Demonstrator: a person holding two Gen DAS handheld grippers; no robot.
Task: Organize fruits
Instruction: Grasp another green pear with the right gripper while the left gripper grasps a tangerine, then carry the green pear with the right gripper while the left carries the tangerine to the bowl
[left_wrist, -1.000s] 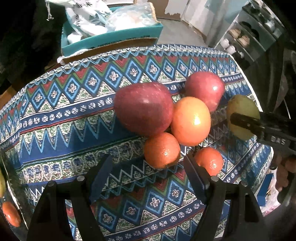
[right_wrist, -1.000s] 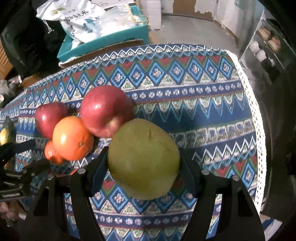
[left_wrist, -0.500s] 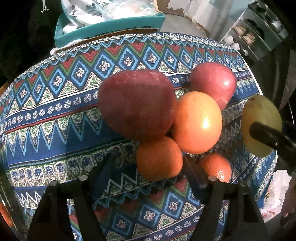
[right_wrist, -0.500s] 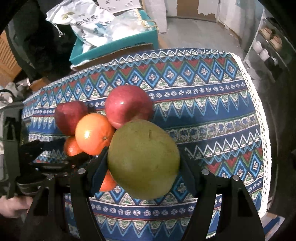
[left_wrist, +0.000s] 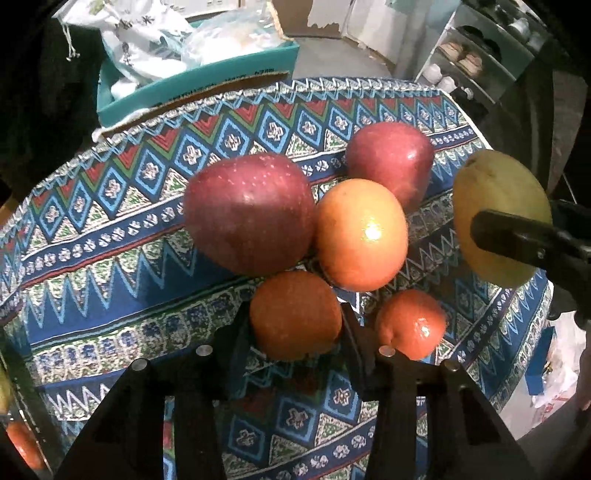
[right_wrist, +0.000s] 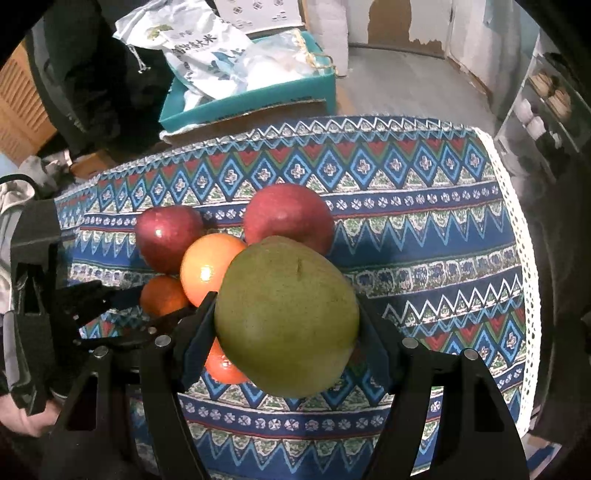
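Note:
My left gripper (left_wrist: 295, 332) is shut on a small orange tangerine (left_wrist: 295, 314) at the near side of a fruit cluster on the patterned tablecloth (left_wrist: 110, 229). Behind it lie a large dark red apple (left_wrist: 251, 214), a big orange (left_wrist: 362, 234), a second red apple (left_wrist: 389, 158) and another tangerine (left_wrist: 410, 325). My right gripper (right_wrist: 284, 325) is shut on a green pear (right_wrist: 288, 317), held just right of the cluster; the pear also shows in the left wrist view (left_wrist: 498, 206). The left gripper shows in the right wrist view (right_wrist: 110, 306).
A teal box (right_wrist: 251, 99) with white bags stands behind the table's far edge. A shelf with small items (right_wrist: 546, 107) is at the right. The tablecloth's white lace edge (right_wrist: 524, 240) marks the right side of the table.
My left gripper has moved forward and closed on the near tangerine. My right gripper with the pear has drawn closer to the fruit cluster.

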